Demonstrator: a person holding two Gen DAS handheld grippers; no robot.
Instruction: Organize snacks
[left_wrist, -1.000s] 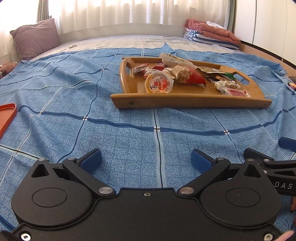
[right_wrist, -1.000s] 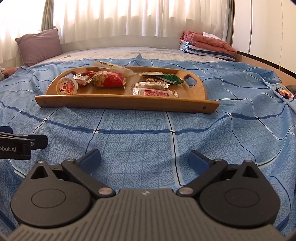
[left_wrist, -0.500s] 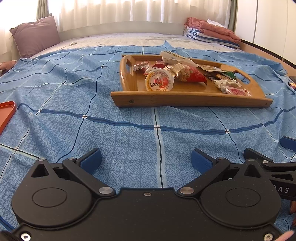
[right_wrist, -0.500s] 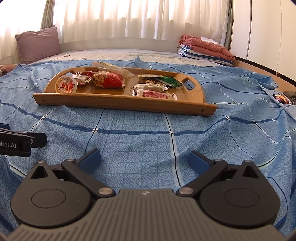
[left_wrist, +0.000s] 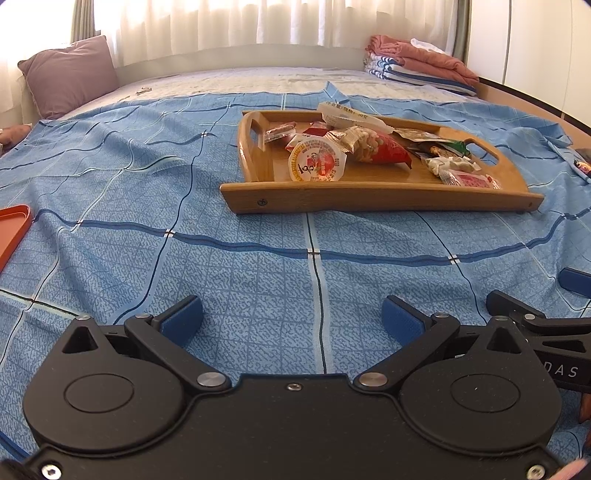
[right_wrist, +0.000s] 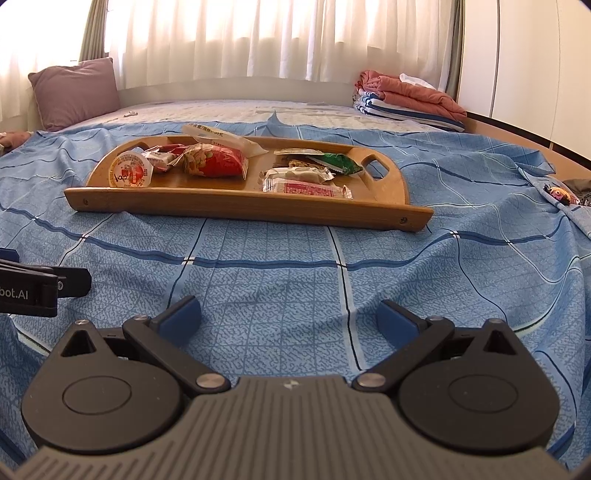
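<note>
Lots is cut off or hard to read here: the orange tray at 9 o'clock in the left view is sliced by the frame edge, and the right tongs only poke in at 3 o'clock there, one pad clipped off at the border. In the right view the left tongs show up at 9 o'clock as just a black arm with part of a logo. There's a small colourful thing on the bed's far right that I can't identify, and the print on the long white packet is too small to read. The snacks overlap in the wooden tray, so the little red sachets are half hidden behind the jelly cup and the red nut bag; the green packet covers something I can't make out. Both tongs are spread wide with nothing between the blue pads, sitting low over the blue bedspread. The tray sits well ahead on the bed, around 1 o'clock from the left tongs and 11 o'clock from the right ones, not touching either.
</note>
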